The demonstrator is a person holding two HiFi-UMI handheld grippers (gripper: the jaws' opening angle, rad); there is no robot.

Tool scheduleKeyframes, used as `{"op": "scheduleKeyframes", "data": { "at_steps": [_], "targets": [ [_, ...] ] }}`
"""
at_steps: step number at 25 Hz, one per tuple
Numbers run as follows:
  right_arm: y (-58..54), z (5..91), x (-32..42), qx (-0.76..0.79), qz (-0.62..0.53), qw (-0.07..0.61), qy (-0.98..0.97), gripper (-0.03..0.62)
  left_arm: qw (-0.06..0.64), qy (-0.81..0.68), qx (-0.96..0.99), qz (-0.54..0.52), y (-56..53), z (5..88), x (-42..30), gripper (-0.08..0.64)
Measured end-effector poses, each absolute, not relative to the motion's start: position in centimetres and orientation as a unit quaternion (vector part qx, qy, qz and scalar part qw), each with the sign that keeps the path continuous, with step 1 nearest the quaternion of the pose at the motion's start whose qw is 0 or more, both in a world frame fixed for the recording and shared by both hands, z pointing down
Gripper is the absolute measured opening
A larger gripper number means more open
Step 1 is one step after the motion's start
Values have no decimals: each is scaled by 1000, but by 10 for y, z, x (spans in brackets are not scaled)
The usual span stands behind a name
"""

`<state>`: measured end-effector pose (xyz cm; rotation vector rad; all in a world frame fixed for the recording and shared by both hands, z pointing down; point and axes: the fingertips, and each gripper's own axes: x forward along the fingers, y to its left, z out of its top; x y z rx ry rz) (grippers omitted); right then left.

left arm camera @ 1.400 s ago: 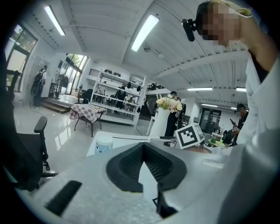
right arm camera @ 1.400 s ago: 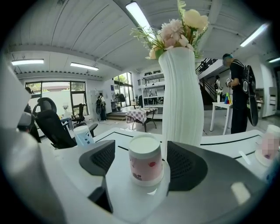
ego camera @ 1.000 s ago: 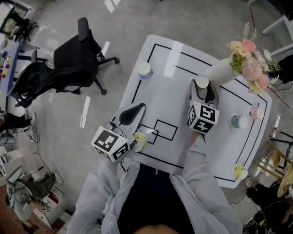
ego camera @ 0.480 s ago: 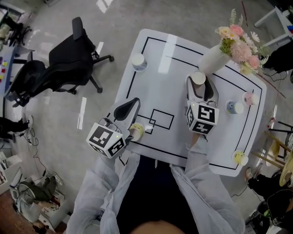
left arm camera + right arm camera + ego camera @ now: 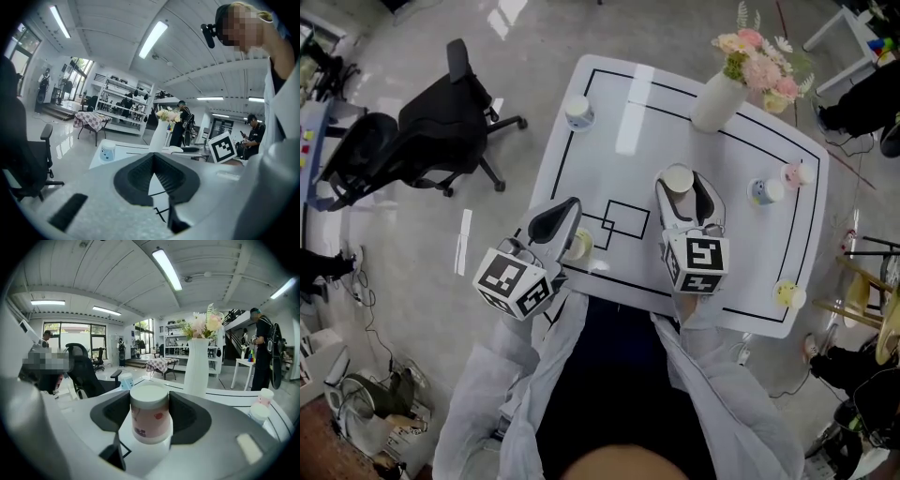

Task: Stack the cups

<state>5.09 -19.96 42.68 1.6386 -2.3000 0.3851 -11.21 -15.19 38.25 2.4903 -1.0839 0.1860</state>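
Since a second ago the right gripper (image 5: 680, 186) has carried its pink-printed cup (image 5: 150, 416) away from the foot of the vase (image 5: 712, 94) and in toward the small black rectangles marked at the middle of the table (image 5: 727, 239). The other cups sit where they did on the marked lines.

At the far left a black office chair (image 5: 441, 117) stands on the glossy floor, well apart from the table. At the table's far left corner stands a pale blue cup (image 5: 577, 112), alone. Nearer the person, the left gripper (image 5: 567, 208) hangs over the table's left edge with its ribbed black pads brought together and nothing between them. A yellow cup (image 5: 578, 246) stands just beside it, not held.

Toward the middle, the right gripper's jaws clamp the pink-printed cup from both sides. The cup is a smooth, short, slightly tapered cylinder, white with small red and purple prints, and its flat white end faces up. Whether that end is a base or a lid, I cannot tell. Behind it the vase is tall, white and matte and holds pink and cream flowers.

Along the right side a second blue cup (image 5: 761, 191) and a pink cup (image 5: 793, 173) stand near each other. A second yellow cup (image 5: 785, 294) stands alone by the near right edge.

No cup rests on another yet, so I judge the stacking barely begun: one cup is in hand and five wait singly. The table top is hard, white and reflective, so the light cups probably slide easily when nudged.
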Motion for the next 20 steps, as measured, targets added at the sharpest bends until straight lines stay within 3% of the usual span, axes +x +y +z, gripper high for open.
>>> {"op": "scheduleKeyframes", "data": {
  "at_steps": [20],
  "targets": [
    [-162, 482, -12, 504, 166, 148, -835, 268, 232, -441, 864, 72, -114, 408, -136, -3]
  ]
}}
